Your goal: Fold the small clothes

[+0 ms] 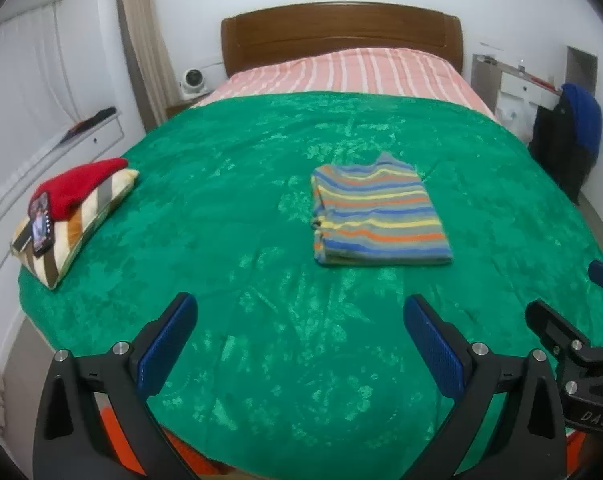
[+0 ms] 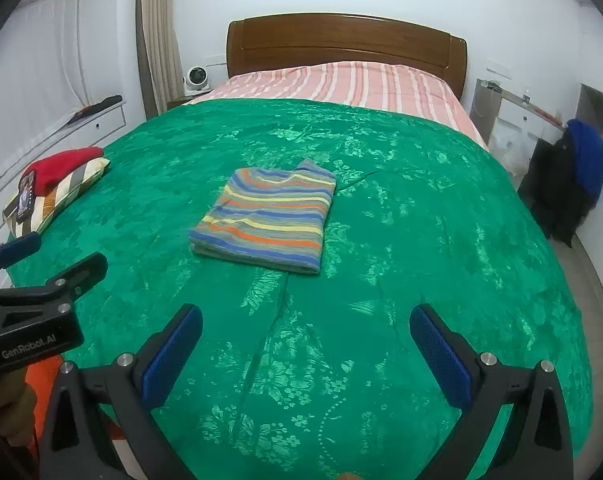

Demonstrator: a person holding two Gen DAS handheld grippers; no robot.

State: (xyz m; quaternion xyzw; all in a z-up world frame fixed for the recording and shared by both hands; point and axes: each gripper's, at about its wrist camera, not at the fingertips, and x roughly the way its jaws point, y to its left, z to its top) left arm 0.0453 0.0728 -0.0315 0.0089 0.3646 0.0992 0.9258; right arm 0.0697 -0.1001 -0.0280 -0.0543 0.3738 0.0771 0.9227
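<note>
Striped knit, the small garment (image 1: 377, 212) lies folded into a neat rectangle mid-bed on the green bedspread (image 1: 237, 208), well ahead of both grippers. Left gripper (image 1: 301, 344) and right gripper (image 2: 305, 354) hover empty, jaws apart. If another fold is wanted, pinch the near corners together — lift evenly. Only the right view shows the maker's lettering on the left gripper's body.

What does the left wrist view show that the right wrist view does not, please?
Only the left wrist view shows the right gripper, at its right edge. Only the right wrist view shows the left gripper, at its left edge. Both share the folded striped garment on the green blanket, the striped pillow under a red cloth, and the wooden headboard.
</note>
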